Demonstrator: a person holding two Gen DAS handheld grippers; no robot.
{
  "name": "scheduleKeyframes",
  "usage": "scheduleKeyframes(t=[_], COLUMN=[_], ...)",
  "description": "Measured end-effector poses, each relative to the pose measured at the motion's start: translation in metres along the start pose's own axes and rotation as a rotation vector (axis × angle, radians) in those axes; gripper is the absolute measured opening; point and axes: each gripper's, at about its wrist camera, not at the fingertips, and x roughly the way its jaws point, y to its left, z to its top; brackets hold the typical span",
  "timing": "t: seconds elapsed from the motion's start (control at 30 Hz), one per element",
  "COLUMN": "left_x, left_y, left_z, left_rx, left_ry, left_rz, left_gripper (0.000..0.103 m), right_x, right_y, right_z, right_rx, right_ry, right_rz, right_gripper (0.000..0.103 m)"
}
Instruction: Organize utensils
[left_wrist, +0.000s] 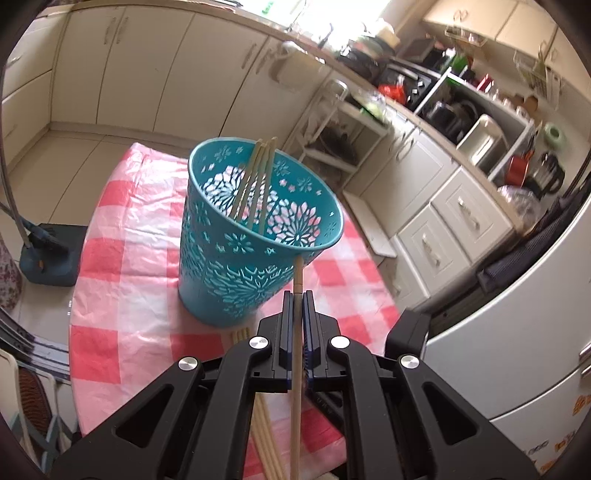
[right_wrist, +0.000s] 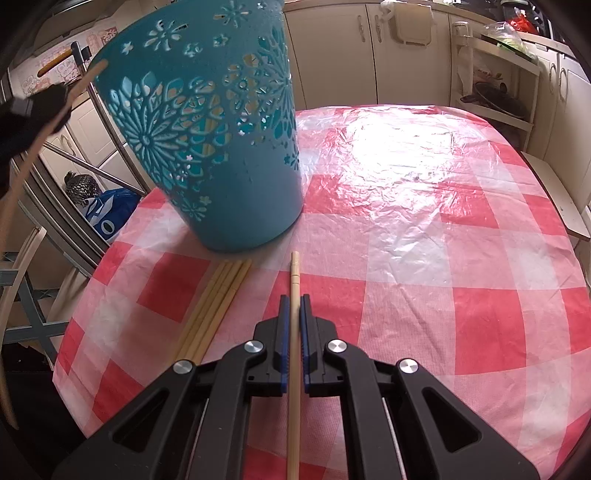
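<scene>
A teal cut-out bucket stands on the red-and-white checked table, with several wooden chopsticks leaning inside it. My left gripper is shut on one chopstick, whose tip reaches just under the bucket's near rim. In the right wrist view the bucket stands at upper left. There my right gripper is shut on another chopstick, low over the cloth. Several loose chopsticks lie on the table left of it. The left gripper shows at the far left edge.
Kitchen cabinets, a cluttered counter and a white fridge surround the table. A chair and a blue bag stand past the table's left edge. A dustpan rests on the floor.
</scene>
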Motion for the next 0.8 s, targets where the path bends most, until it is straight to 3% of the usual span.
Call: scheduleKeyframes(t=[0.27, 0.47, 0.63, 0.8], left_x=[-0.003, -0.025, -0.071, -0.087], left_y=[0.003, -0.004, -0.026, -0.035], left_z=[-0.017, -0.019, 0.025, 0.085], left_rx=[0.009, -0.019, 0.02, 0.024], left_ry=[0.046, 0.031, -0.132, -0.329], left_rz=[0.017, -0.045, -0.052, 0.01], left_gripper=[0.005, 0.005, 0.005, 0.005], right_x=[0.0, -0.002, -0.003, -0.003], right_y=[0.001, -0.002, -0.004, -0.005], right_z=[-0.001, -0.002, -0.002, -0.002], right_rx=[0.0, 0.007, 0.013, 0.016], right_ry=[0.005, 0.005, 0.005, 0.005], right_rz=[0.005, 0.013, 0.016, 0.018], right_gripper=[0.006, 0.006, 0.006, 0.006])
